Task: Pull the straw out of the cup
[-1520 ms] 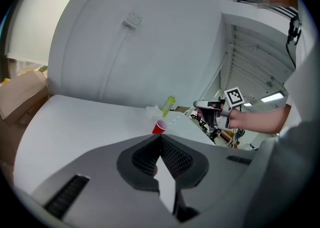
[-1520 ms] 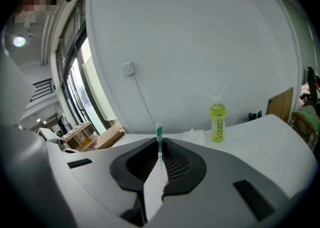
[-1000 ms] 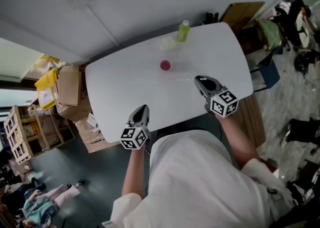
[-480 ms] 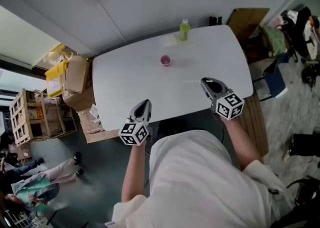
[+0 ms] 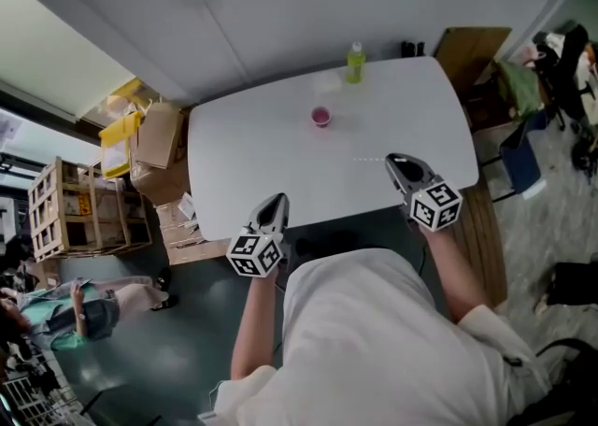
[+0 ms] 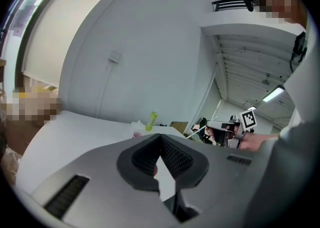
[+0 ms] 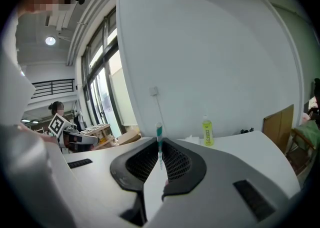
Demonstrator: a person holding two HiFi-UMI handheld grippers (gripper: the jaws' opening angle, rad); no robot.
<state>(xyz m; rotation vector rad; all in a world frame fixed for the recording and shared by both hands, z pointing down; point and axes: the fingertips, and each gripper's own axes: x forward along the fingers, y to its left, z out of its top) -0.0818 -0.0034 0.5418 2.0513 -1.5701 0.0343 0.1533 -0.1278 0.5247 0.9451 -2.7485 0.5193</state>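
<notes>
Now the right claw (image 7: 160, 143) pinches the straw (image 7: 159, 131), well clear of the cup (image 5: 320, 117); the left claw (image 6: 160, 136) is closed, empty.

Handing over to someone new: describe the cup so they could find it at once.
Start at the white table in front of the person. Near its far edge stands a green bottle; the cup sits a little nearer and to the left of it. It is the only small, low, pink thing there.

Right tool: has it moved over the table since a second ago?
Yes. The right tool, shut on the straw, has drawn away from the pink cup, back toward the near edge of the table.
</notes>
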